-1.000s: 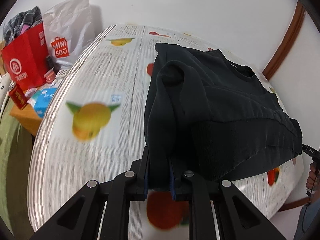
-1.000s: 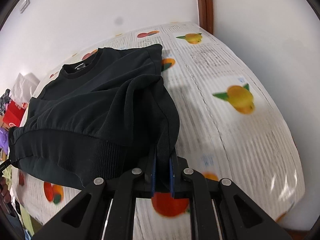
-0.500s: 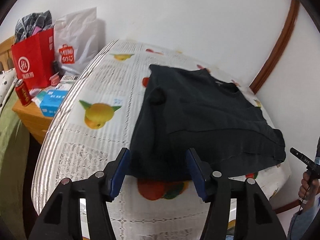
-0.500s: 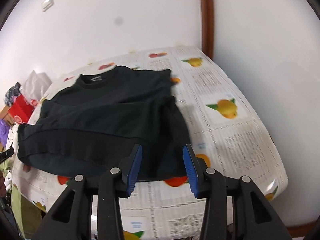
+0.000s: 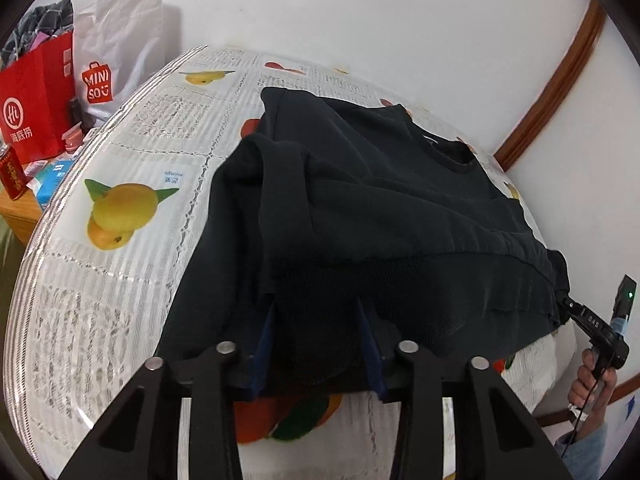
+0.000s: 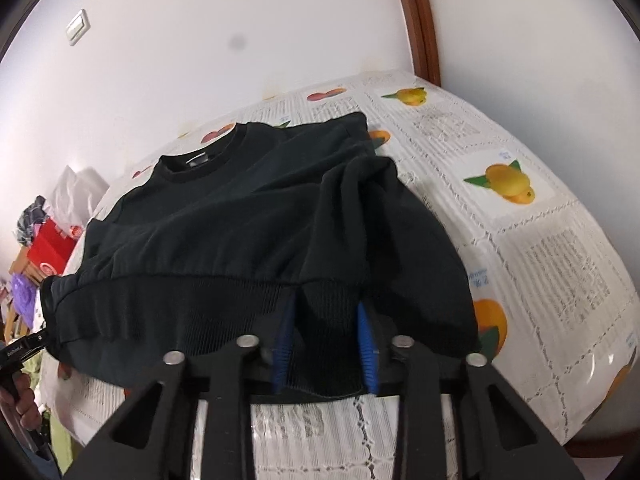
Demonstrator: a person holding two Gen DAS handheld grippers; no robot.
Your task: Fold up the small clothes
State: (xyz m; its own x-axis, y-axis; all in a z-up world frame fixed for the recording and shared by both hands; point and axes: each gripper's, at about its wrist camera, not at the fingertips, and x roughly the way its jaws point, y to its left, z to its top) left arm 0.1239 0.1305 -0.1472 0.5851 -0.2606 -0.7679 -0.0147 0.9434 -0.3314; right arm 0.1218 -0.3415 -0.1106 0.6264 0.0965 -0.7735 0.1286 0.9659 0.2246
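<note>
**Both grippers closing on the sweater hem**

The sweater (image 5: 360, 208) is lying on the worktop (image 5: 120, 280), collar toward the wall. The left gripper (image 5: 316, 344) is closing its jaws around the hem's left end; the right gripper (image 6: 326, 340) is closing likewise on the right end.

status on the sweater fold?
Done: sleeves lie folded in over the black sweater on the table. In hand: the left gripper and right gripper have just been closing, hem between their jaws. Left: bringing the hem up toward the collar.
</note>
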